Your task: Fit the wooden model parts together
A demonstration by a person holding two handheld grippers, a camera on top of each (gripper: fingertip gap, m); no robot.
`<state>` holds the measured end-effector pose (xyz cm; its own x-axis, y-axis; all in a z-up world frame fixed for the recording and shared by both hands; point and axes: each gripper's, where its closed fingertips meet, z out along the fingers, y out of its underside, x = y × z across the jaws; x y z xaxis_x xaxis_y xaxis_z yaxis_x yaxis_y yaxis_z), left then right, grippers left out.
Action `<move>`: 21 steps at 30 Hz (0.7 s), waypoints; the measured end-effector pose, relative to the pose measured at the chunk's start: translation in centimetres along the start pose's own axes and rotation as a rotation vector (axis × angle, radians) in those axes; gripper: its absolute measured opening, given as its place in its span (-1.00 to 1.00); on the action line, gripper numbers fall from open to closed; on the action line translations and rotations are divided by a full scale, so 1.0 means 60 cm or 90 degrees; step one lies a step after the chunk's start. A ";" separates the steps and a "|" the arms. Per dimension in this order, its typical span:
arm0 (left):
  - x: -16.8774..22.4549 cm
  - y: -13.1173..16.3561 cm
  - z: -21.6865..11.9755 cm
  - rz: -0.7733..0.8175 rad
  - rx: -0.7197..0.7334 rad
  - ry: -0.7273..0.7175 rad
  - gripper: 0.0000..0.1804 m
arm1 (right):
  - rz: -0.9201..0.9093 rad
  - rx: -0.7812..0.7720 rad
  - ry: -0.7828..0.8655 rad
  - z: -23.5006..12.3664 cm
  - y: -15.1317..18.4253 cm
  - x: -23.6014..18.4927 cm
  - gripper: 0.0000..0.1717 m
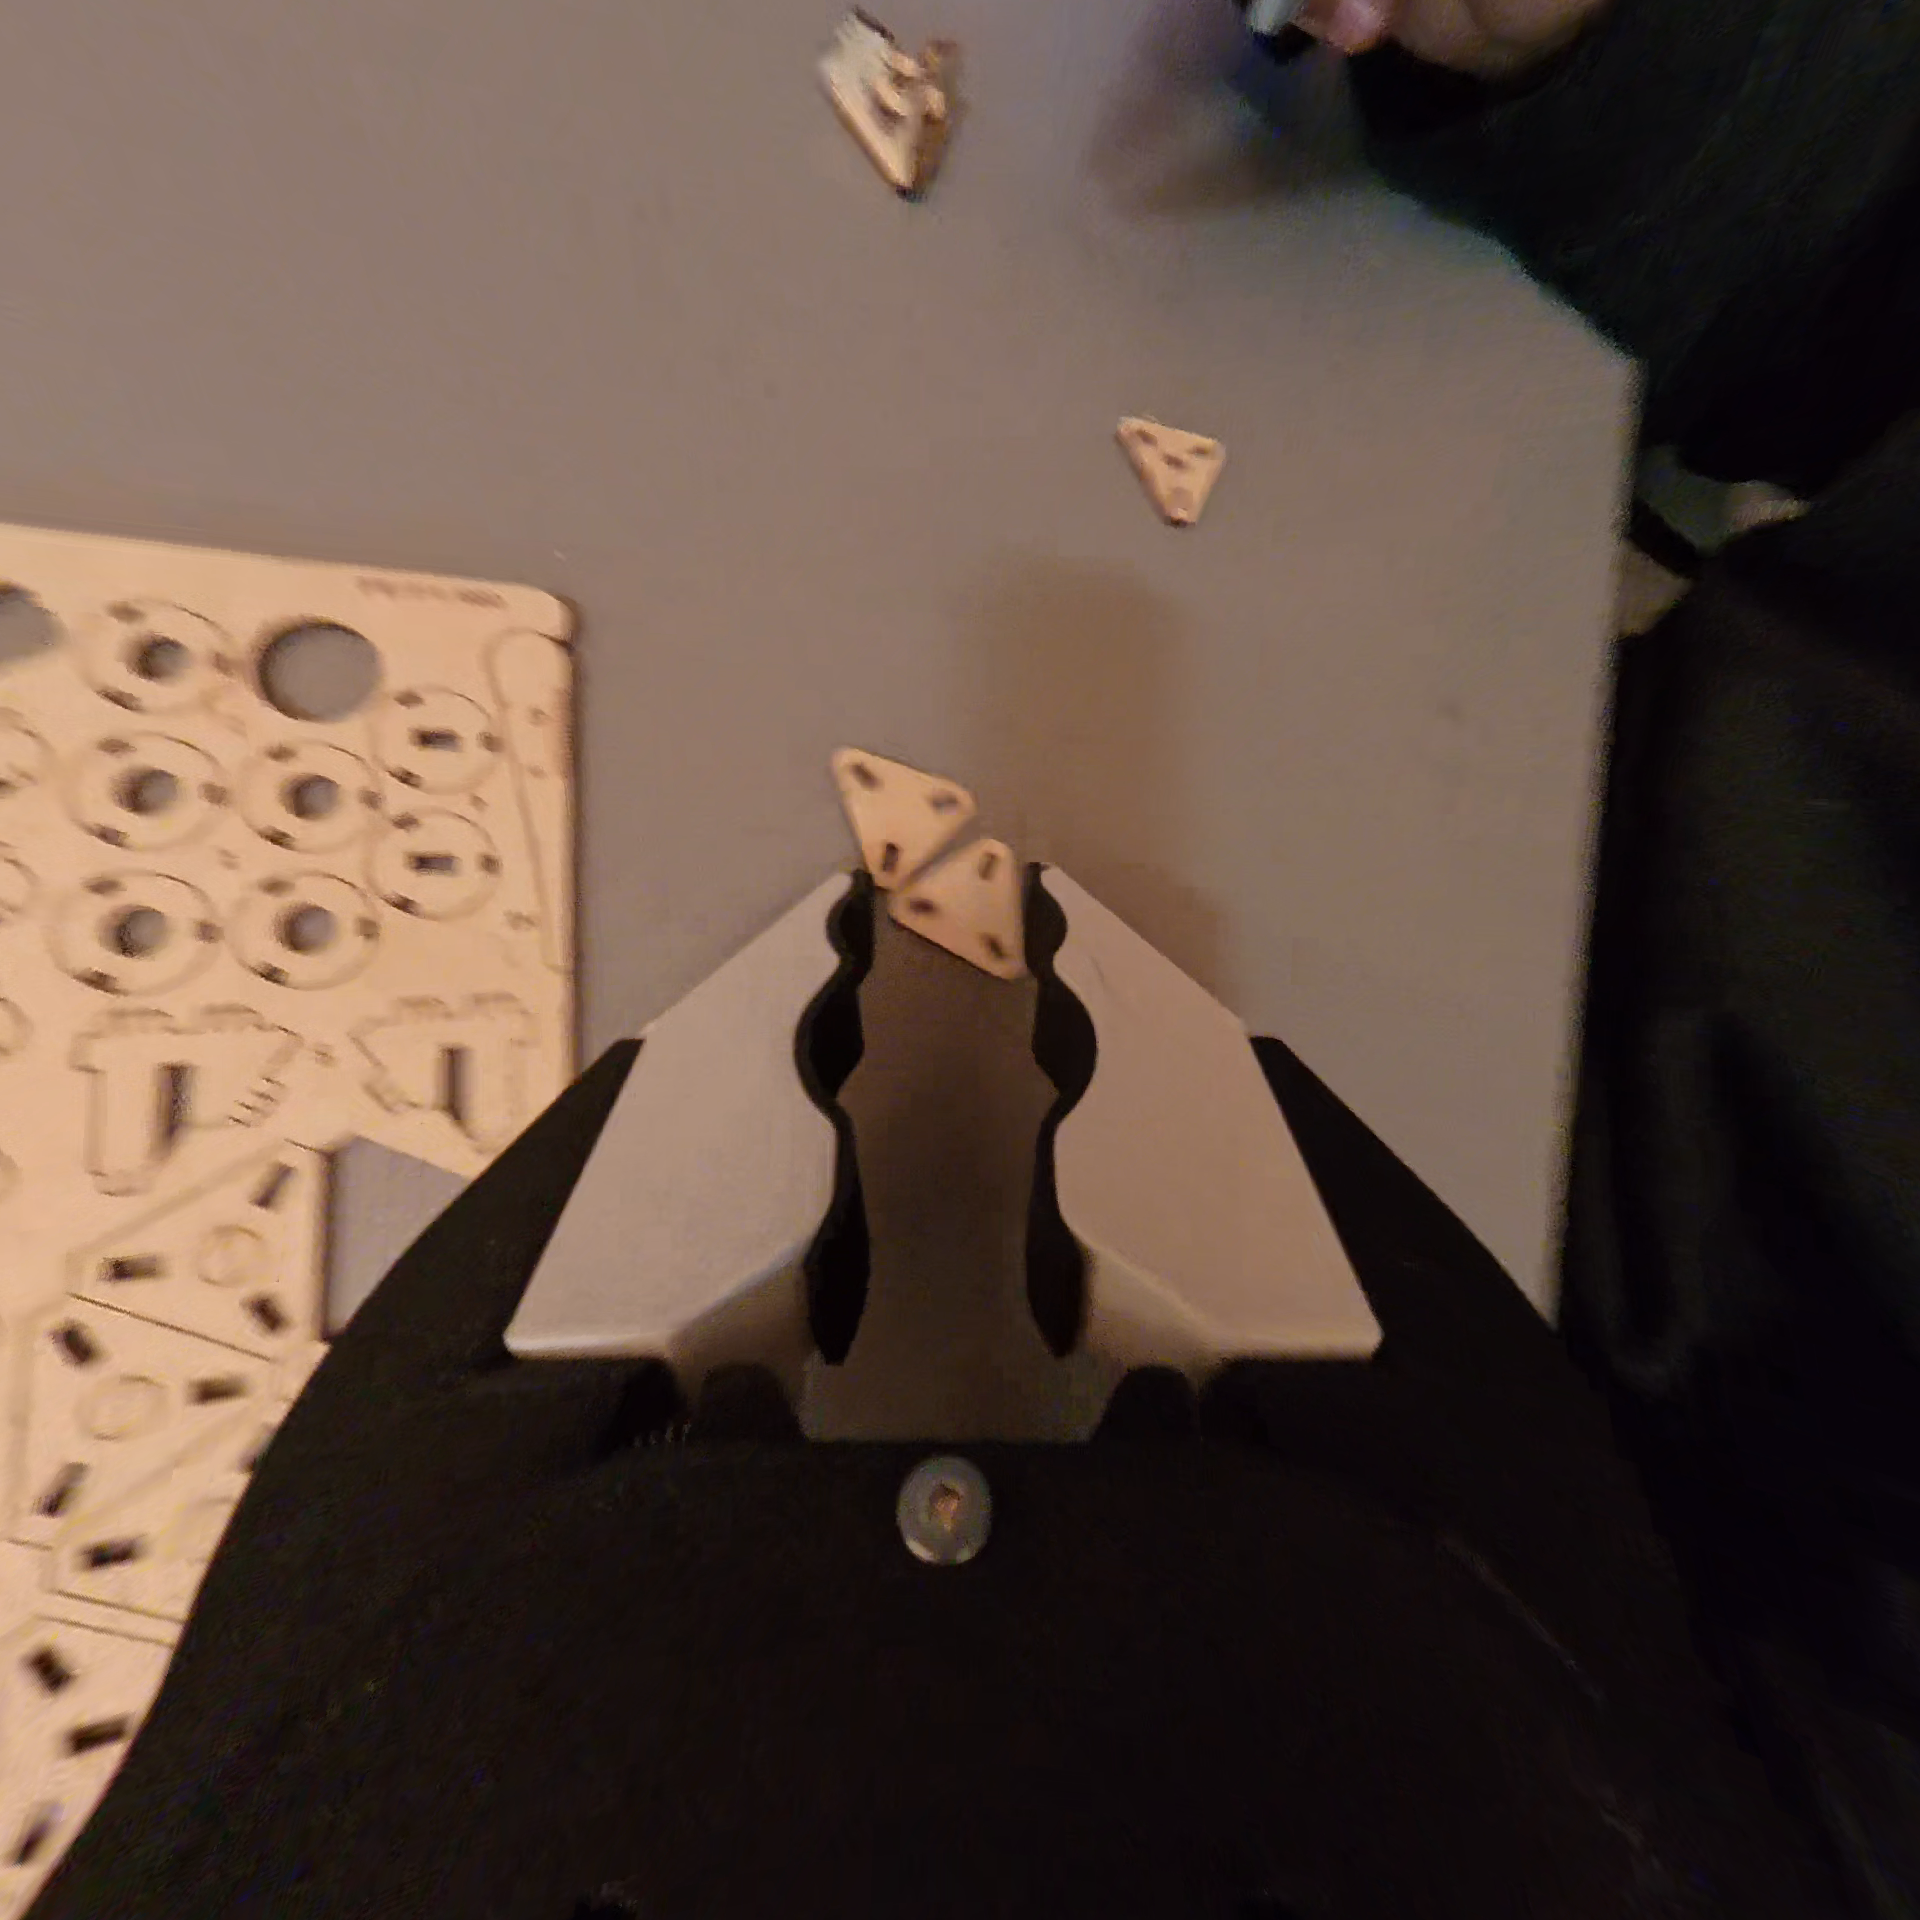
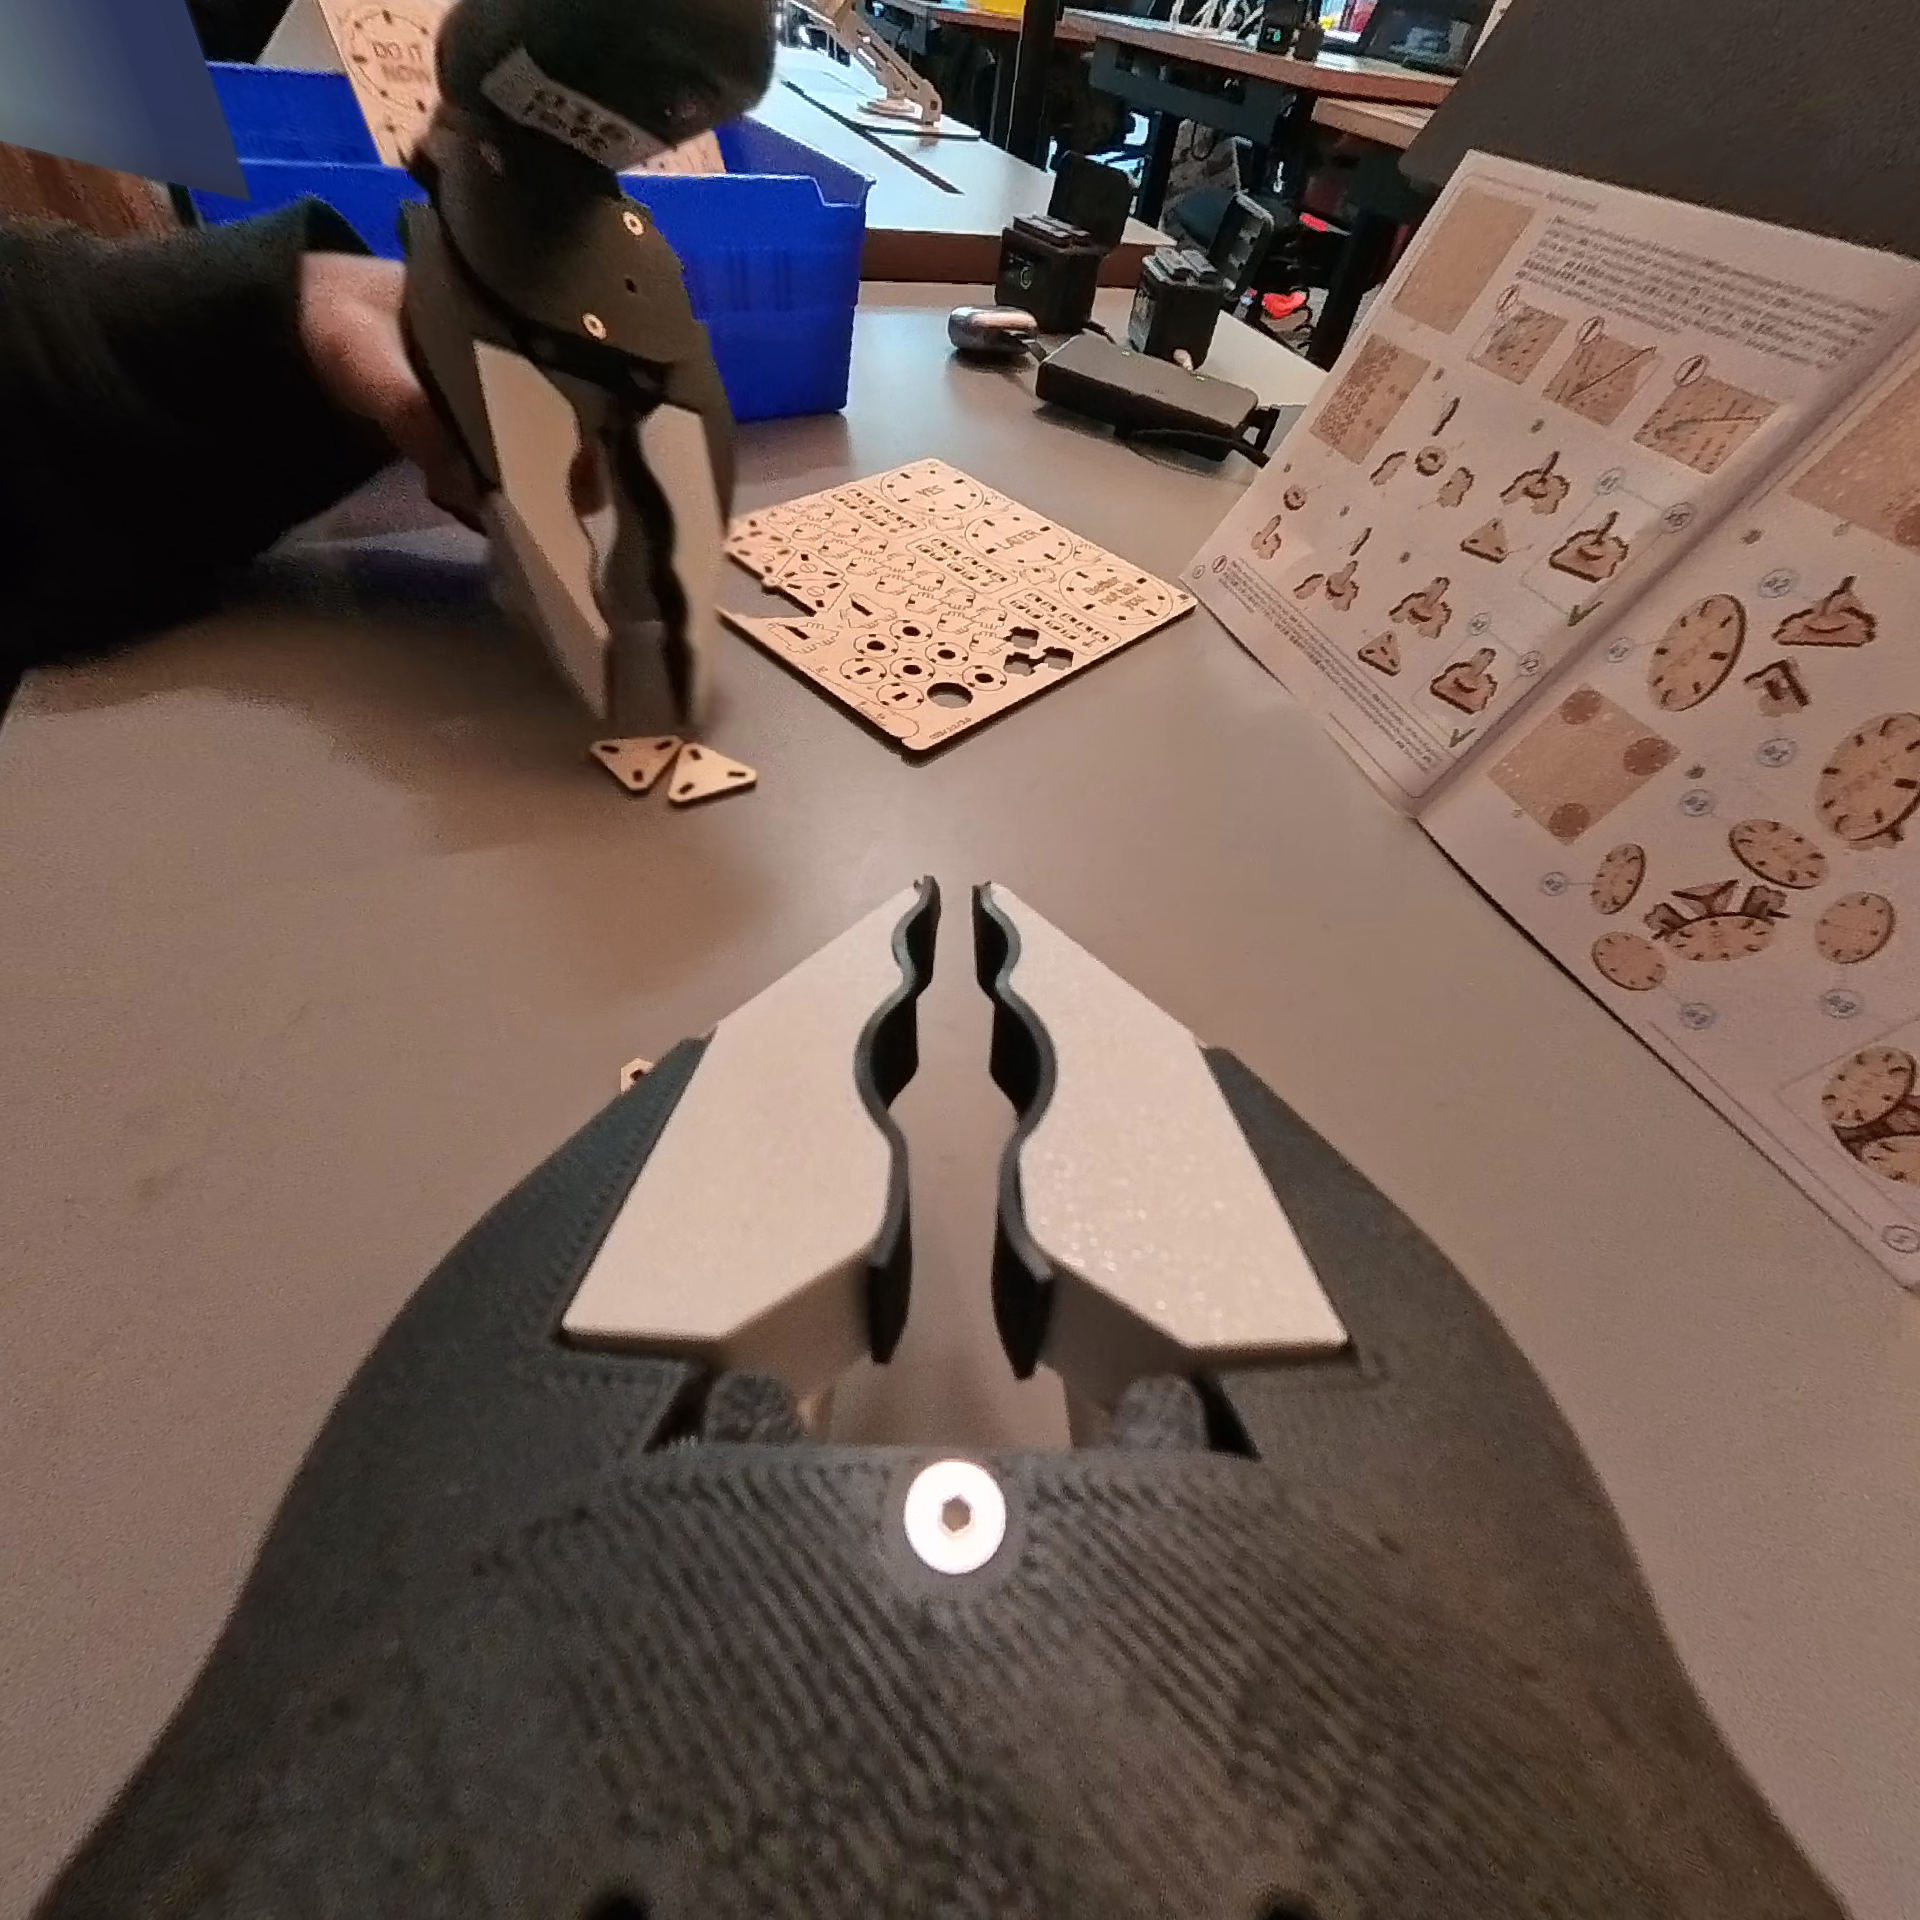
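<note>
Two small triangular wooden pieces lie flat and touching on the grey table [image 1: 727, 416]. In the left wrist view one triangle [image 1: 966, 912] lies between my left gripper's [image 1: 948, 883] open fingertips, against the right pad [image 1: 1042, 914] and clear of the other. The other triangle [image 1: 899, 816] lies just beyond the tips. In the right wrist view the left gripper [image 2: 649, 701] points down over both triangles [image 2: 636, 762], [image 2: 712, 774] and lifts neither. My right gripper [image 2: 958, 894] hovers low over bare table, jaws closed to a thin slit with nothing between.
A laser-cut wooden parts sheet [image 1: 260, 935] lies left of the left gripper and also shows in the right wrist view [image 2: 956, 603]. A third triangle [image 1: 1172, 465], a small assembled wooden part [image 1: 894, 99], an open instruction booklet [image 2: 1558, 582], a blue bin [image 2: 748, 260] and black devices [image 2: 1143, 384] are around. The table edge [image 1: 1610, 831] is close on the right. Some 15 cm of space lies between my two pairs of fingers.
</note>
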<state>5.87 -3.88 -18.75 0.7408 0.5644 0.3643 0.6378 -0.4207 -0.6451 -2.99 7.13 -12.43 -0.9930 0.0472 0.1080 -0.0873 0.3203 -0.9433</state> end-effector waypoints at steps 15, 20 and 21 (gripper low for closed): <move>-0.052 -0.052 -0.157 0.082 0.201 -0.261 -0.85 | 0.010 -0.013 -0.024 0.010 0.011 -0.011 -0.94; -0.071 -0.072 -0.199 0.017 0.279 -0.355 -0.82 | 0.081 -0.032 0.028 0.016 0.009 0.003 -0.82; -0.070 -0.070 -0.195 0.009 0.283 -0.367 -0.82 | 0.111 -0.023 0.015 0.021 0.001 -0.006 -0.79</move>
<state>2.57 -12.80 -9.72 0.4417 0.8969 0.0206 0.3919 -0.1722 -0.9038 -2.71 5.92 -12.90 -0.9907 0.1272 -0.0489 0.0898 0.3393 -0.9364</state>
